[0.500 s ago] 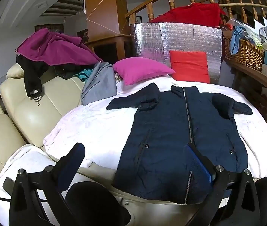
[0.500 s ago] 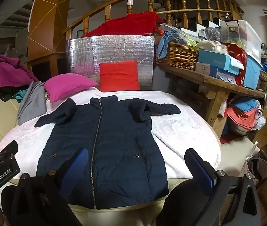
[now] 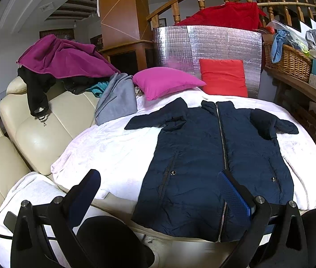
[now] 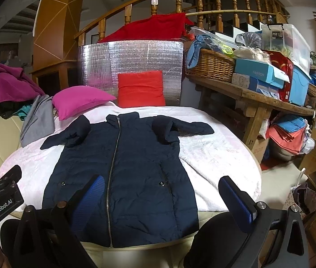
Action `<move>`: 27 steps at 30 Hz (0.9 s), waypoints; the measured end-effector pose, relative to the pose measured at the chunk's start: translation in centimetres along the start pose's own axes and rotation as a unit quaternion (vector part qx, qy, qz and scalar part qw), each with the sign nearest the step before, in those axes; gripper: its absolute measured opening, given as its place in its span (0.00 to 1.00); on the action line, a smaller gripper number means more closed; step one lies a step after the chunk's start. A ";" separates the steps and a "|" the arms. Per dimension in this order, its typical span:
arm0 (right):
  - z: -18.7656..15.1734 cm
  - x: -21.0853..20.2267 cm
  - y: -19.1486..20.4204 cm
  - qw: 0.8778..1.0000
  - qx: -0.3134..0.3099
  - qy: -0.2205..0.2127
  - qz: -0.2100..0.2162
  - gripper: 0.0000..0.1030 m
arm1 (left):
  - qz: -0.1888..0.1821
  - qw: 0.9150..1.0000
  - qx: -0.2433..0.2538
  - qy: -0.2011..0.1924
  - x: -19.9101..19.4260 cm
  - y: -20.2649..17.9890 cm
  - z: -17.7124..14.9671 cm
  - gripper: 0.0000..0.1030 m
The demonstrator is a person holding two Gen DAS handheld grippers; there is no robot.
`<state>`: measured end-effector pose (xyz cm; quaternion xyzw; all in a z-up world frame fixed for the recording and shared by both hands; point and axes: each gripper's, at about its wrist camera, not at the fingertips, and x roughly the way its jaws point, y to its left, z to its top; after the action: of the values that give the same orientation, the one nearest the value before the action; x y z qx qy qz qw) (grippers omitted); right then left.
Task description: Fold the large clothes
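You are hovering both grippers, left gripper (image 3: pixel 158 192) and right gripper (image 4: pixel 164 194), fingers spread and empty, over the coat (image 4: pixel 122 178); next, pinch a sleeve (image 4: pixel 187 127).

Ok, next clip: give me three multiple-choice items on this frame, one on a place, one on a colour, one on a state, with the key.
1. Where does the navy coat lie?
A. Spread flat on the white blanket
B. Draped over the stair railing
C. Inside the wicker basket

2. What colour is the cushion propped against the silver foil panel?
A. Green
B. Red
C. Yellow

3. How is the coat's front zipper?
A. Open to the hem
B. Torn off
C. Closed up to the collar

Key: 1 A, the coat is laid out front up on the blanket with both sleeves out to the sides. 2 B, the red cushion stands upright against the foil, beside the magenta cushion. 3 C, the zip line runs unbroken from hem to collar with both front panels joined.
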<state>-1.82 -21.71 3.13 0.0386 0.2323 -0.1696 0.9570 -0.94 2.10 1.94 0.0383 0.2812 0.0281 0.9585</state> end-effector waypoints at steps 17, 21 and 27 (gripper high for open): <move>-0.5 0.9 0.7 1.000 -0.011 0.009 -0.004 1.00 | 0.003 1.000 -0.002 0.004 1.1 -0.1 -0.6 1.00; -0.3 1.6 1.1 1.000 -0.018 0.015 -0.009 1.00 | 0.005 1.000 -0.005 0.003 1.8 -0.1 -0.4 1.00; -0.2 2.8 1.2 1.000 -0.018 0.020 -0.011 1.00 | 0.008 1.000 -0.007 0.000 3.1 -0.3 0.2 1.00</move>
<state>0.85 -21.40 1.62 0.0226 0.2551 -0.1753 0.9506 1.75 2.02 0.38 0.0335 0.2805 0.0375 0.9585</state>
